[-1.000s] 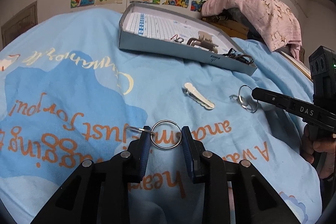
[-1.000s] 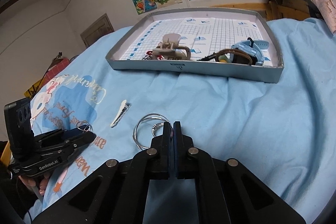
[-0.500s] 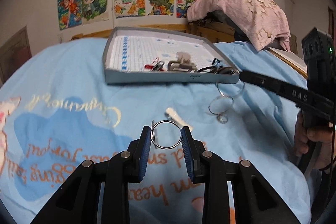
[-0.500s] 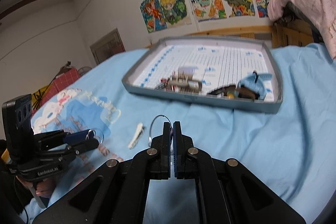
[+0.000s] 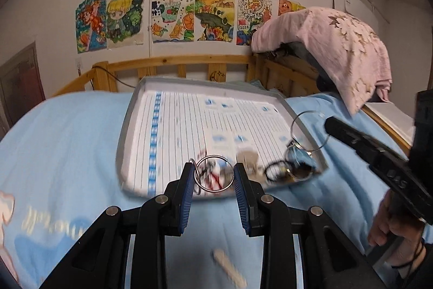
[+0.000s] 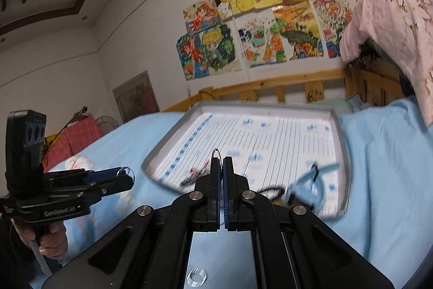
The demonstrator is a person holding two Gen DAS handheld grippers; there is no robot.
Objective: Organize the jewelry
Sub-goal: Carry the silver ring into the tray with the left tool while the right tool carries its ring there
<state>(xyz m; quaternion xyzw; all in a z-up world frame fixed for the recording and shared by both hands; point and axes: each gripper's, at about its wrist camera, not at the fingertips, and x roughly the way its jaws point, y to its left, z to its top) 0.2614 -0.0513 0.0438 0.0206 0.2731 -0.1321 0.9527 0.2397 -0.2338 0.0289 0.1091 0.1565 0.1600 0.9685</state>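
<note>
The left gripper (image 5: 214, 178) is holding a ring (image 5: 213, 174) between its blue pads, the jaws partly apart and pressing on the two sides of the ring; the ring is standing face-on to the camera, so its flat plane is lying across the jaws. The right gripper (image 6: 222, 167) is clamped tight on a second ring (image 5: 310, 130); from its own camera only a thin arc of wire (image 6: 216, 152) is showing above the closed tips, and in the left view this ring is hanging from the tip, with smaller loops dangling under it.

The tray (image 5: 130, 126) is lying straight ahead of both grippers and below them, on the blue bedsheet (image 5: 67, 132); its long side is running left to right across the view. The left ring is hanging over the near edge of the tray, the right ring over its near right corner; I judge that both are equally close, so each hand only needs to go a little forward and down before opening.

In the near part of the tray a red clip (image 5: 209, 175), a beige claw clip (image 5: 247, 160) and dark loops (image 5: 276, 172) are already lying; these are crowding the near edge, while the far part looks free. A pale hair clip (image 5: 230, 268) is waiting on the sheet, below the left gripper.
</note>
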